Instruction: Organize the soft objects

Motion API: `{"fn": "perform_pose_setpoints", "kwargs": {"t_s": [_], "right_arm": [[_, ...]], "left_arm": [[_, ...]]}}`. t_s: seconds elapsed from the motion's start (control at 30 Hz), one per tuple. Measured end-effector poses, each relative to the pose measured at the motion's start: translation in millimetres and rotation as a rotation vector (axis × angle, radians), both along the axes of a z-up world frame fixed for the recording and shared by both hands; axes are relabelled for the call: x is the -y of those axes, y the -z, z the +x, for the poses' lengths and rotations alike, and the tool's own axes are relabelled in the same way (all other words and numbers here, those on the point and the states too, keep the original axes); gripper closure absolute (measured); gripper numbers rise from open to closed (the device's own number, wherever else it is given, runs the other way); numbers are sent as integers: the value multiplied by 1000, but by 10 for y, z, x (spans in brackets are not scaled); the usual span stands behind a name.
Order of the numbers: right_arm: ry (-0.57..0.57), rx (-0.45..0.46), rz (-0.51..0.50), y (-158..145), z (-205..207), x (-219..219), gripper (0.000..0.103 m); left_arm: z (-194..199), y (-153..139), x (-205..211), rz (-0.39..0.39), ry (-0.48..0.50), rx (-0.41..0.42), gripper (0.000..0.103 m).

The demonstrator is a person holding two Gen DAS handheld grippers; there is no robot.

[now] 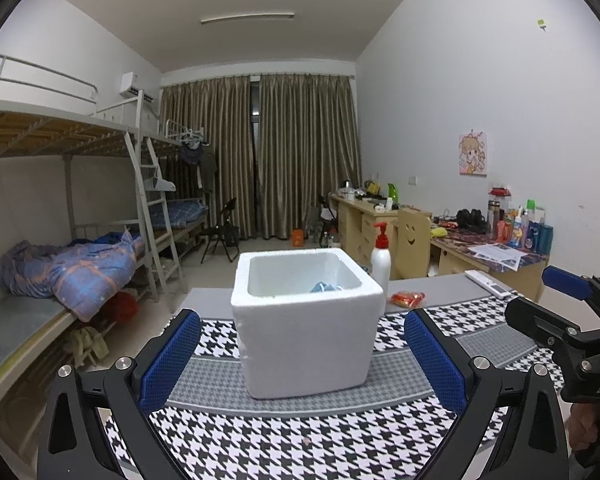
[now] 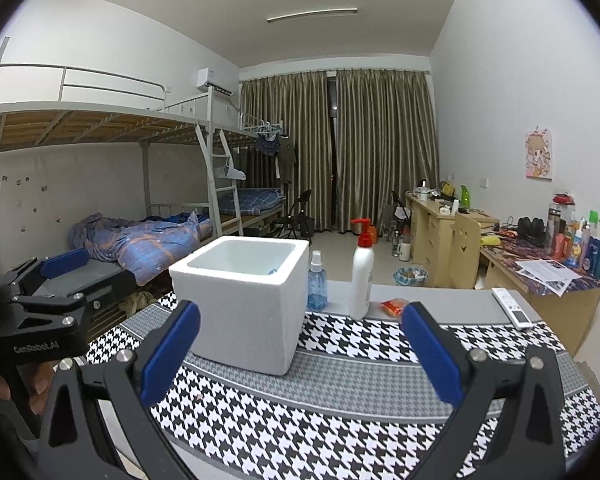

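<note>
A white foam box (image 1: 306, 320) stands open-topped on the houndstooth cloth (image 1: 292, 440); it also shows in the right wrist view (image 2: 246, 304). A blue soft object (image 1: 324, 287) lies inside it, and a sliver of it shows over the rim in the right wrist view (image 2: 274, 270). My left gripper (image 1: 302, 354) is open and empty, its blue pads either side of the box, nearer the camera. My right gripper (image 2: 300, 352) is open and empty, to the right of the box. Each gripper shows in the other's view: the right one (image 1: 560, 304), the left one (image 2: 48, 276).
A white pump bottle (image 2: 362, 276) with a red head, a blue spray bottle (image 2: 317, 284), an orange packet (image 2: 396, 306) and a white remote (image 2: 512, 307) lie behind the cloth. The pump bottle (image 1: 381, 258) and packet (image 1: 409, 298) also show beside the box. Bunk beds stand left, desks right.
</note>
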State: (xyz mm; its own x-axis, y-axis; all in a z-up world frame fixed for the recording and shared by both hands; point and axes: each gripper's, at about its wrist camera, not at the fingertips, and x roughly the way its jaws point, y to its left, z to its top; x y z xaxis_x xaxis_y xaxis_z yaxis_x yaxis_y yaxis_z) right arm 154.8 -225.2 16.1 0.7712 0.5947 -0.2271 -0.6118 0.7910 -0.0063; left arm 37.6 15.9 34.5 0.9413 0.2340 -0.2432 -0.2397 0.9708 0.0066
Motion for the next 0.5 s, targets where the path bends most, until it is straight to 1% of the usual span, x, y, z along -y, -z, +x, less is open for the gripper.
{"fn": "perform_pose_setpoints", "kwargs": {"t_s": [0.3,0.5], "right_arm": [[4,-16,5,77,-62,68,1],[7,-24,0,132,-110,88,1]], "left_arm": [[-121,64,55,-14,6,6,1],[-173,141,75,-10,3,0,1]]}}
